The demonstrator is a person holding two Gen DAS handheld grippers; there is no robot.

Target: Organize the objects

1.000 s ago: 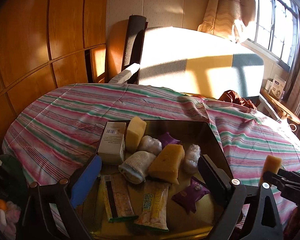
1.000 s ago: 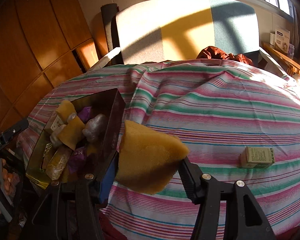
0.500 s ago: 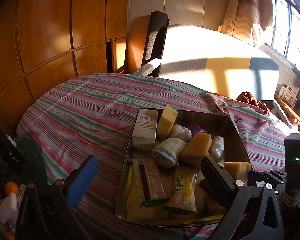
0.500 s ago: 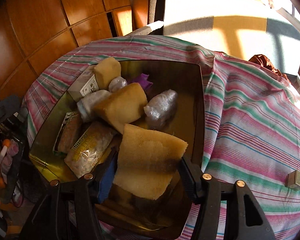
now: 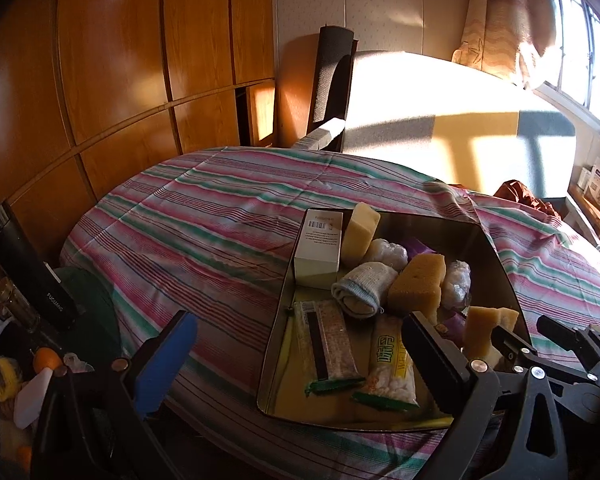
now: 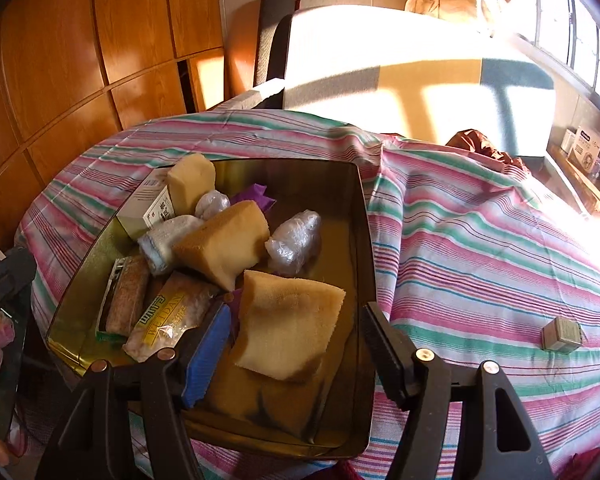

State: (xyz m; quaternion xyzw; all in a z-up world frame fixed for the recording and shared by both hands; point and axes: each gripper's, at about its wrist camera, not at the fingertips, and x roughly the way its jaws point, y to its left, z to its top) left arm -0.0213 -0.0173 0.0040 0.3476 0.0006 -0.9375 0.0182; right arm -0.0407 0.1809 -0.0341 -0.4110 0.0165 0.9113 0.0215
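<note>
Sponge (image 6: pixel 288 324) just dropped into the tin (image 6: pixel 364 216), lower middle; right gripper (image 6: pixel 296 344) fingers have been opening, left gripper (image 5: pixel 300 356) apart, empty. Next: small box (image 6: pixel 562 334), lower right.

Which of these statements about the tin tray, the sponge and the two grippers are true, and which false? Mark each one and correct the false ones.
1. The small box lies on the striped cloth, outside the tin tray. True.
2. The right gripper is clamped tight on the sponge. False: its jaws have just been opening; the sponge sits between them over the tray, with a gap at one pad.
3. The tin tray is empty. False: it holds sponges, snack packets and a white carton, among other things.
4. The left gripper has open jaws and grips nothing. True.
</note>
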